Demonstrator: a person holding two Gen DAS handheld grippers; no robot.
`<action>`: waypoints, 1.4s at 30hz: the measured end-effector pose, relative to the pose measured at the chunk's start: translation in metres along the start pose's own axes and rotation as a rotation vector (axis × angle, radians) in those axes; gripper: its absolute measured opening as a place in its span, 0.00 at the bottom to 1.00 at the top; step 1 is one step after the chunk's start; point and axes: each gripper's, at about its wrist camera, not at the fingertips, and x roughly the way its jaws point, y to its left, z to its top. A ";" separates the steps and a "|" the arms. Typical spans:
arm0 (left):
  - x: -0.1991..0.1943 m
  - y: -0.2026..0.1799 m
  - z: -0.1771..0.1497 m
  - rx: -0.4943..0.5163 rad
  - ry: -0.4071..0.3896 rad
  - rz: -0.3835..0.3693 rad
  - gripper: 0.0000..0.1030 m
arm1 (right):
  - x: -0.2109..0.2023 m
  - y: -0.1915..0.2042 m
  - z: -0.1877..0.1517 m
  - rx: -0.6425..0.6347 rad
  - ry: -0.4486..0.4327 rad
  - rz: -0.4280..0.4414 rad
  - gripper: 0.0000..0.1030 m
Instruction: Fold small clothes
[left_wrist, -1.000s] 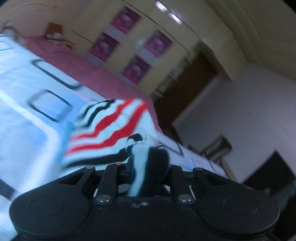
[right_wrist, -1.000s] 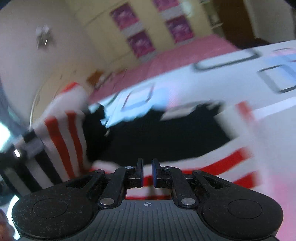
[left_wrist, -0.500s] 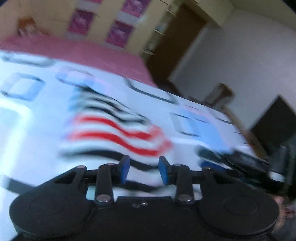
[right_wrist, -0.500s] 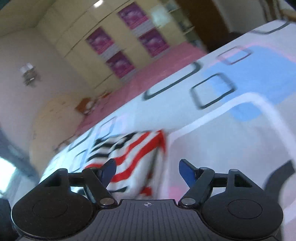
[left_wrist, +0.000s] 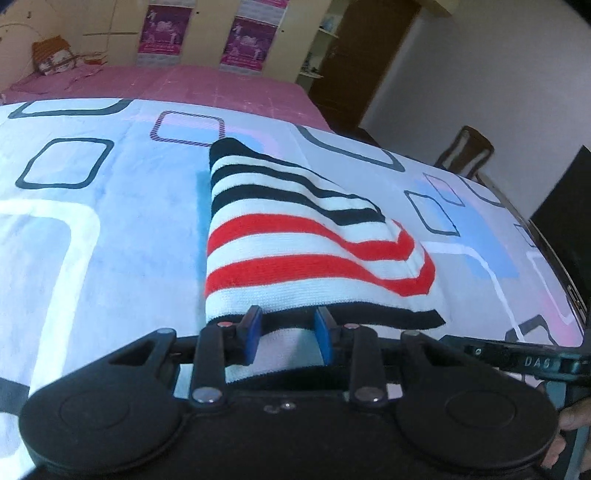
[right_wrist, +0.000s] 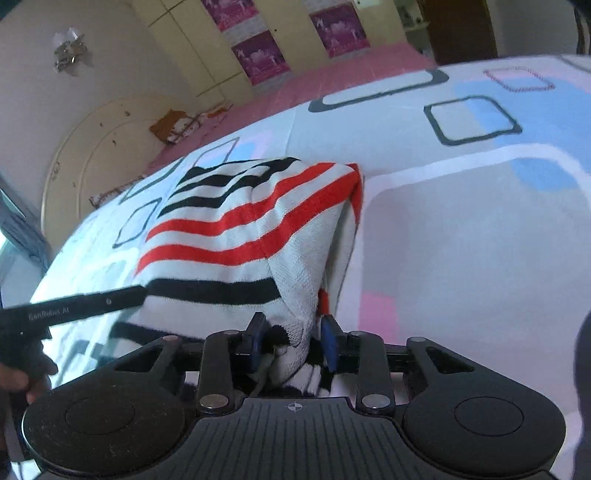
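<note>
**Striped garment folded on the bed**

The garment (left_wrist: 295, 236), striped black, red and white, lies folded on the bed (left_wrist: 92, 206). The left gripper (left_wrist: 288, 339) has its jaws spread over the near hem, seemingly to smooth or take it. The right gripper (right_wrist: 293, 345), jaws also spread, straddles a bunched corner. The gripper arms read "DAS" and, blurred, "GenRobot.AI".

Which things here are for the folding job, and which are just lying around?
For the job:
- striped garment, folded on the patterned bedsheet
- left gripper, open at the garment's near edge
- right gripper, open around a bunched corner

Just lying around:
- purple posters on the cupboards
- orange cloth on the pink cover
- chair
</note>
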 end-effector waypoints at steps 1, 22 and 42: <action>0.000 0.001 0.005 0.001 0.006 -0.012 0.30 | -0.002 -0.001 0.002 0.020 0.001 0.006 0.30; 0.071 0.004 0.063 0.070 0.028 -0.130 0.28 | 0.061 -0.002 0.074 -0.090 -0.072 -0.178 0.08; -0.002 -0.019 -0.018 0.280 0.066 -0.115 0.20 | -0.007 0.063 -0.026 -0.397 0.016 -0.290 0.09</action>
